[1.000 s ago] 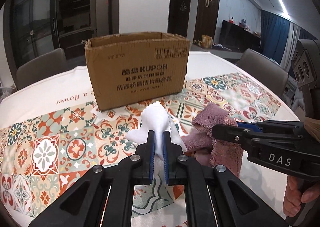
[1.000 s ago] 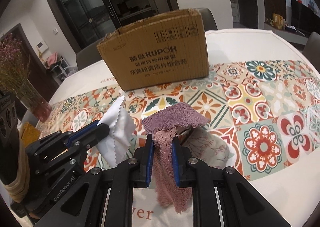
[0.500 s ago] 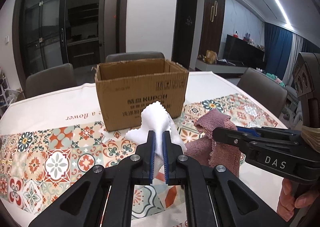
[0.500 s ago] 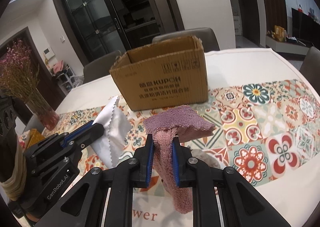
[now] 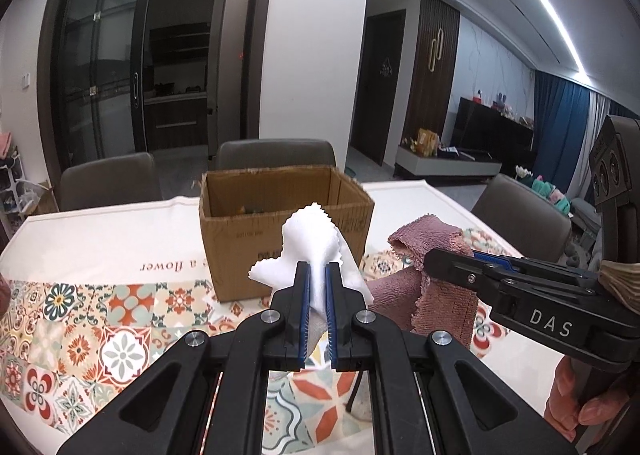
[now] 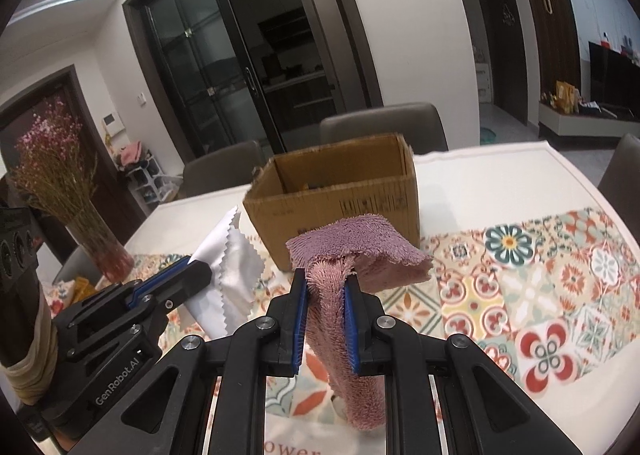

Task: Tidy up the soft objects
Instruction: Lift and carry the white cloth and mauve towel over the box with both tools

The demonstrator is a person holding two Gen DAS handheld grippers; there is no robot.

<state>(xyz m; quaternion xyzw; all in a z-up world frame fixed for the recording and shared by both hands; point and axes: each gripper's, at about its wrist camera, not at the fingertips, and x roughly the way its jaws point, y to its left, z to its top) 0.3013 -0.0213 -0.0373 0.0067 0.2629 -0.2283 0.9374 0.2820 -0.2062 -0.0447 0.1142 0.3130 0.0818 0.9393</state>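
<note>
My left gripper (image 5: 317, 275) is shut on a white cloth (image 5: 310, 241) with zigzag edges and holds it above the table; the same cloth (image 6: 228, 275) shows in the right wrist view. My right gripper (image 6: 325, 283) is shut on a pink terry towel (image 6: 356, 251), which hangs down between the fingers; the towel (image 5: 432, 275) also shows in the left wrist view. An open cardboard box (image 5: 280, 231) stands on the table ahead of both grippers, and its box opening (image 6: 340, 171) is visible from above with something small inside.
The table has a white cloth with a band of coloured tile pattern (image 6: 540, 287). A glass vase of dried pink flowers (image 6: 80, 215) stands at the left. Grey chairs (image 5: 276, 153) stand behind the box and at the right (image 5: 524, 211).
Both grippers have risen with their cloths, so the box now appears lower and its open top shows. Both grips are unchanged.
</note>
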